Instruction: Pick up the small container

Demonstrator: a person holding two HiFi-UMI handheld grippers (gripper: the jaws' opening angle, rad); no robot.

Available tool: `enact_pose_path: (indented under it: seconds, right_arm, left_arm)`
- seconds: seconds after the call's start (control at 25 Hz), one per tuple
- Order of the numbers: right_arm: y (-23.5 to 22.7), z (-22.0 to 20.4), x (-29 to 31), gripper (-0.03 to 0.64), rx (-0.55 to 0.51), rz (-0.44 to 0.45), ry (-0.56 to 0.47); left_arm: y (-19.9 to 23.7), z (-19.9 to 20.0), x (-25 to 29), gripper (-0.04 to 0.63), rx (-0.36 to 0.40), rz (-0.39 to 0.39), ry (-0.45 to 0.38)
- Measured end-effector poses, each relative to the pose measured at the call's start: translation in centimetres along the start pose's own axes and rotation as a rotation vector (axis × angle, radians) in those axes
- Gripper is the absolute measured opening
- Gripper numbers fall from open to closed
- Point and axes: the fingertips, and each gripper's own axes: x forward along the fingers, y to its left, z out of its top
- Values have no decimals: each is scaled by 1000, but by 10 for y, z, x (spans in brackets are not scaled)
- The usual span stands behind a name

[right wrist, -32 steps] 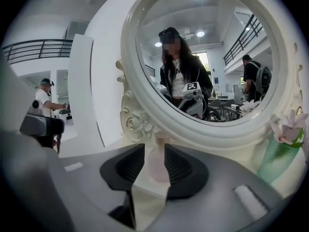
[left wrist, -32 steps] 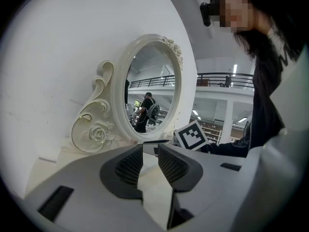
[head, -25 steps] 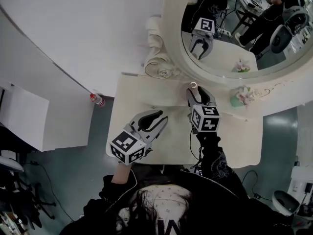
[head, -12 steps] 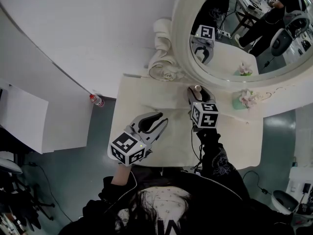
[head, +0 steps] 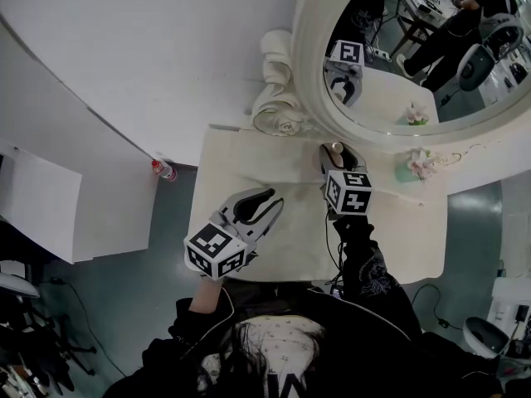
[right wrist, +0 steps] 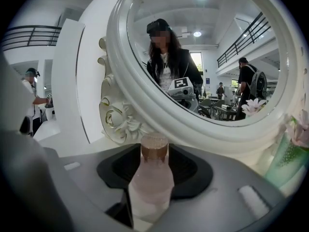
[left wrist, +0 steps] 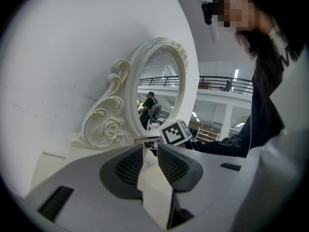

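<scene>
Head view: left gripper (head: 262, 201) over the front-left part of the white table (head: 224, 164), right gripper (head: 336, 152) at the table's back, close under the mirror (head: 309, 73) frame, small container (head: 335, 148) between its jaws, flower vase (head: 413, 166) well to its right

Left gripper view: jaws nearly together, nothing between them, mirror ahead

Right gripper view: jaws clamped on the pink small container, brown cap up above the pads, mirror frame just behind; can't tell if it's off the table
</scene>
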Motion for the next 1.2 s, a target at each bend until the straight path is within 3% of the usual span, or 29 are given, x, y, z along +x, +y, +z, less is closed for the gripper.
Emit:
enact_pose_path:
  seconds: [0.4, 1.2]
  right_arm:
    - [-1, 3, -2, 152, 16, -9, -19]
    - [3, -1, -16, 146, 7, 16, 11]
  left_arm:
    - [2, -1, -4, 78, -2, 4, -8]
    - [1, -7, -2, 78, -13, -20, 19]
